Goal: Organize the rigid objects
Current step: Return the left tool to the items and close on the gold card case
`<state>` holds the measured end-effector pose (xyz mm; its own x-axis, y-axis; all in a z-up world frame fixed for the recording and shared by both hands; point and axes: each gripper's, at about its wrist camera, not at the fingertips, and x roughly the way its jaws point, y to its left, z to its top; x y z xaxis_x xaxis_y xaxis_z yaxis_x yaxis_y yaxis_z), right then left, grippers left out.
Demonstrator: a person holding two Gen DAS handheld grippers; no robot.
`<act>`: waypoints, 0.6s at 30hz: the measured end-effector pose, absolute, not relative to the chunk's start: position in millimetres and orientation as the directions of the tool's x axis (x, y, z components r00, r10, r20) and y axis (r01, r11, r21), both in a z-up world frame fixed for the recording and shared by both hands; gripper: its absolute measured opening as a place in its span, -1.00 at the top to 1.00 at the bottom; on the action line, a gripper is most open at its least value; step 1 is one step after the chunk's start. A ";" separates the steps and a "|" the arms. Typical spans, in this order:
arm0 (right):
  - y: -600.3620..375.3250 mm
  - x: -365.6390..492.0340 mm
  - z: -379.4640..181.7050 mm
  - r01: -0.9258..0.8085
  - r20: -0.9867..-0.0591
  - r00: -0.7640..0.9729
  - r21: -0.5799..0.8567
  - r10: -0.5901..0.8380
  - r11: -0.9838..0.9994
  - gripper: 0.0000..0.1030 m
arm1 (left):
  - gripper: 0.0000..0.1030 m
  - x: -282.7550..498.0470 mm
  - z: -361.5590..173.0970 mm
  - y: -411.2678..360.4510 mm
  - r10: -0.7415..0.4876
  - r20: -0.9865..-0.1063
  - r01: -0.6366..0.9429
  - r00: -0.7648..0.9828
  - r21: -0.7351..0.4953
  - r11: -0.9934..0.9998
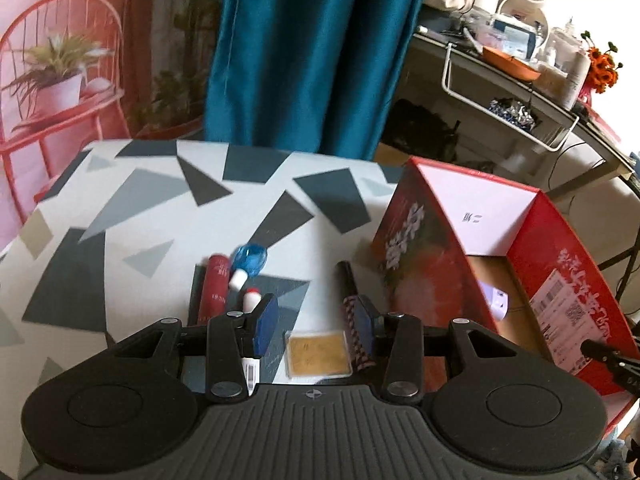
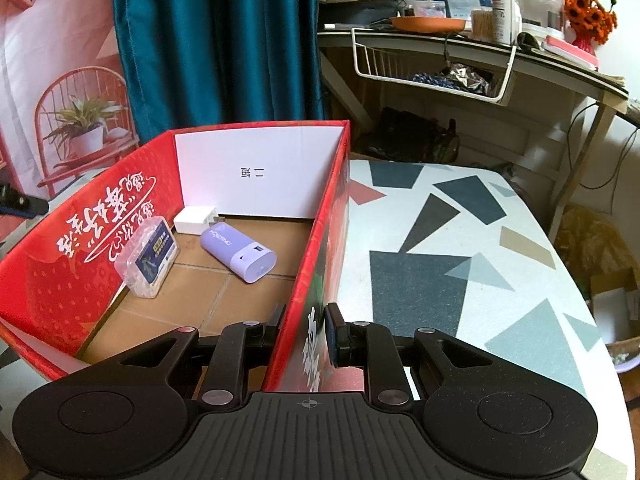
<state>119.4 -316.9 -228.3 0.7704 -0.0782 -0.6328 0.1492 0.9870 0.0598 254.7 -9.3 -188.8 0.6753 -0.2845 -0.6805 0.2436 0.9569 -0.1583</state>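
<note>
In the left wrist view my left gripper (image 1: 316, 318) hangs open over the patterned table (image 1: 120, 216), its blue pads apart with nothing pressed between them. A flat gold card case (image 1: 318, 354) lies on the table under the gap. A dark patterned tube (image 1: 352, 304) lies beside the right finger. A red tube (image 1: 216, 292), a blue bottle (image 1: 250, 260) and a small white bottle with a red cap (image 1: 251, 300) lie left of it. My right gripper (image 2: 306, 326) is shut on the right wall of the red box (image 2: 320, 220).
Inside the box lie a clear plastic case (image 2: 148, 256), a purple power bank (image 2: 240, 254) and a white charger (image 2: 194, 220). The red box (image 1: 420, 248) stands at the table's right. A blue curtain (image 1: 304, 56) hangs behind, and a cluttered desk (image 2: 460, 48) with a wire basket stands beyond.
</note>
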 end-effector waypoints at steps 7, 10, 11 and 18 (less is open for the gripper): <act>-318.4 118.8 -228.5 0.150 -0.635 0.768 0.060 -0.078 0.987 0.65 | 0.14 249.7 -209.6 -12.5 -0.255 -0.706 0.232 0.660 -0.131 0.964; -318.6 118.6 -228.4 0.150 -0.636 0.767 0.060 -0.078 0.987 0.65 | 0.14 247.0 -219.4 -12.0 -0.246 -0.720 0.223 0.649 -0.129 0.966; -318.5 118.7 -228.3 0.150 -0.636 0.768 0.060 -0.078 0.987 0.65 | 0.14 246.6 -222.8 -11.9 -0.244 -0.725 0.219 0.644 -0.130 0.967; -318.7 118.8 -228.3 0.147 -0.638 0.767 0.059 -0.076 0.987 0.65 | 0.01 254.9 -246.2 -22.2 -0.219 -0.749 0.217 0.625 -0.102 0.971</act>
